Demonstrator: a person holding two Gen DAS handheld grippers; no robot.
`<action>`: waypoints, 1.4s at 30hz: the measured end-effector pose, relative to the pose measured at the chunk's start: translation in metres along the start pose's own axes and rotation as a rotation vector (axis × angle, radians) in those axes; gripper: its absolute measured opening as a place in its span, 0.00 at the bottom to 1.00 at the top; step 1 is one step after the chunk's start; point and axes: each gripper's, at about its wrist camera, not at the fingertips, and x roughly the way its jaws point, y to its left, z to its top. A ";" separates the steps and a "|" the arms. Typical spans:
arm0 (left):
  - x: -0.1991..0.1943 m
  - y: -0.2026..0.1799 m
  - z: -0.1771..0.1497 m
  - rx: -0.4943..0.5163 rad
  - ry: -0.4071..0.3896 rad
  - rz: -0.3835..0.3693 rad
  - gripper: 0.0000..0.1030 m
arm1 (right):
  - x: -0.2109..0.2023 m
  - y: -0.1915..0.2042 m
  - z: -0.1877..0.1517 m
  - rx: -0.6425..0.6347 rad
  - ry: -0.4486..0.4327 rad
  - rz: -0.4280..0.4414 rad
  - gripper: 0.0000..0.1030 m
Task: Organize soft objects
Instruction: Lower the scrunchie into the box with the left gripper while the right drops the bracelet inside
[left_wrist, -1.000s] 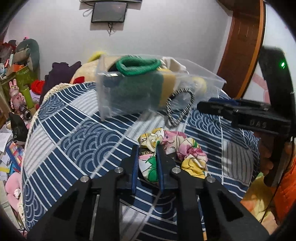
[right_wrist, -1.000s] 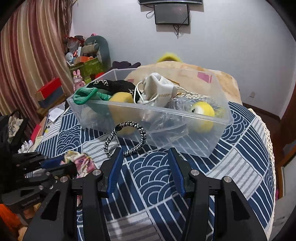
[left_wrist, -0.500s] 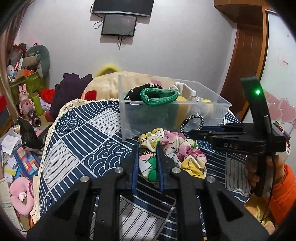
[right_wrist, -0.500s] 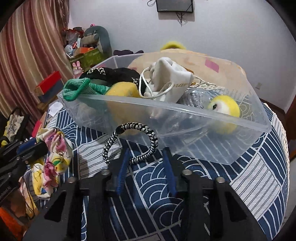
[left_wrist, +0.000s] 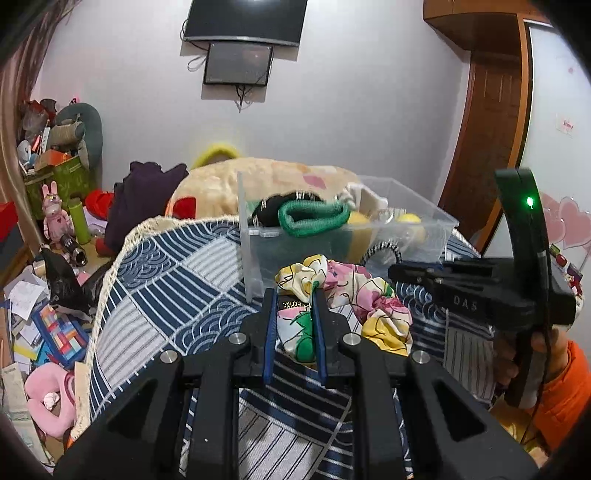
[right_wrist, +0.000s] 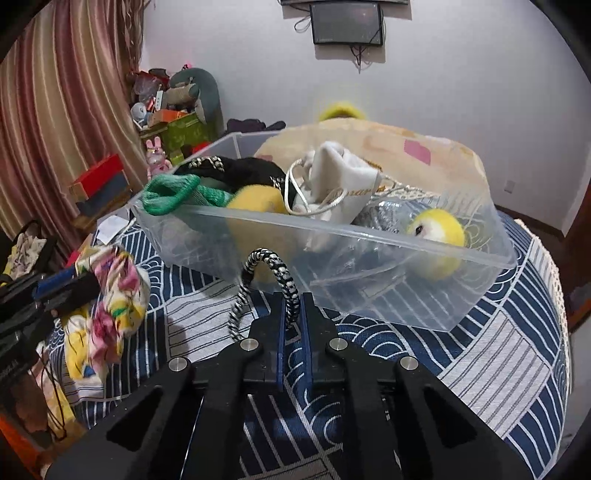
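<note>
The right gripper (right_wrist: 292, 312), spread wide a second ago, is now clenched on the braided hair tie (right_wrist: 275, 269) at 6 o'clock of the clear bin (right_wrist: 369, 240). The floral scrunchie (left_wrist: 343, 291) remains pinched by the left gripper (left_wrist: 294, 314).

A table (right_wrist: 480, 369) under a blue-and-white patterned cloth (left_wrist: 166, 280) carries a clear plastic bin (right_wrist: 369, 258) full of soft things.

Soft, even indoor light, heavy fisheye warp

Dark vignette rings both views; far walls bow at the edges, a green indicator light (left_wrist: 530, 202) glares at right, near surfaces carry faint shadows.
</note>
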 end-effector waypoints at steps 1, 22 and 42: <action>-0.002 0.000 0.002 -0.001 -0.009 0.001 0.17 | -0.002 0.000 0.001 -0.001 -0.006 0.000 0.06; -0.016 -0.015 0.072 -0.003 -0.212 0.029 0.17 | -0.063 -0.020 0.022 0.018 -0.209 -0.024 0.06; 0.084 -0.007 0.095 -0.046 -0.055 0.116 0.17 | -0.036 -0.051 0.042 0.093 -0.205 -0.080 0.06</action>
